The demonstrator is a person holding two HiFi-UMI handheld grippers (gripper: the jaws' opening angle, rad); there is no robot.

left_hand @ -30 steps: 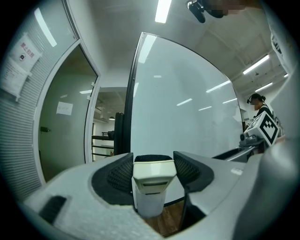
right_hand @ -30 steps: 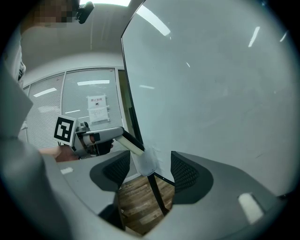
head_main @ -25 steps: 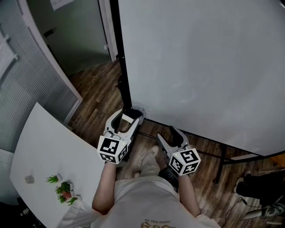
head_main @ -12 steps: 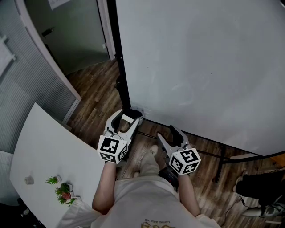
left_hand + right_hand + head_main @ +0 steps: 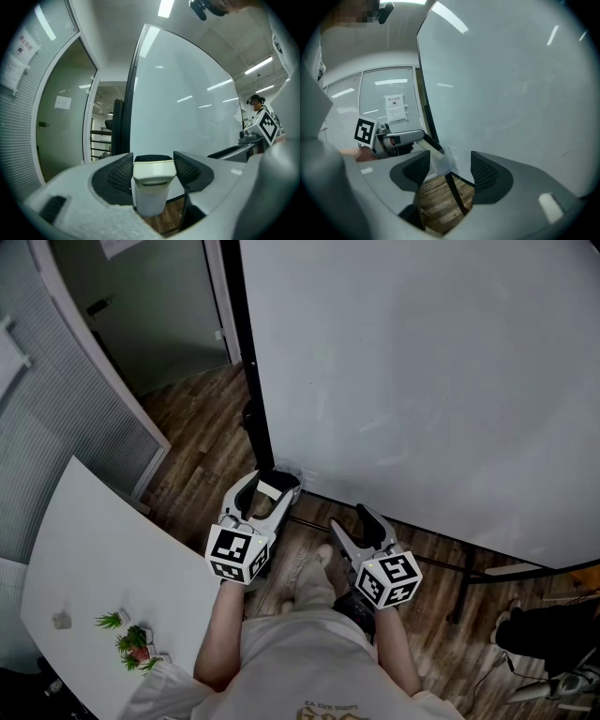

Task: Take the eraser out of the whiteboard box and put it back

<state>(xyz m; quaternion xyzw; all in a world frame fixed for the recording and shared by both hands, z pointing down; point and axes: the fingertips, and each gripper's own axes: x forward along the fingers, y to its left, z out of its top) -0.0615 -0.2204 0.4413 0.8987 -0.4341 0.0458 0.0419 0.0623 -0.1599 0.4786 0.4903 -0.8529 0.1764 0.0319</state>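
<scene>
The left claw (image 5: 268, 491) is closed on the eraser (image 5: 153, 185). In the left gripper view both ribbed pads press against the sides of its cream body, and its dark felt face is turned away towards the whiteboard (image 5: 422, 381). The eraser is held in the air, out of the box, low down by the board's left edge beside the black frame post (image 5: 255, 381). In the right gripper view a pale, see-through piece (image 5: 442, 162) shows just past the tips of the left claw at the board's lower corner. It looks like the whiteboard box, though I cannot tell whether the eraser touches it. The right claw (image 5: 350, 519) is empty, its jaws well apart, with only the wooden floor (image 5: 206, 427) and a black leg of the board's stand visible between them. It is held a little to the right of the left claw and nearer the person's body, pointing at the board's bottom edge. A white desk (image 5: 103, 549) stands to the person's left and carries a small green plant (image 5: 131, 638).
</scene>
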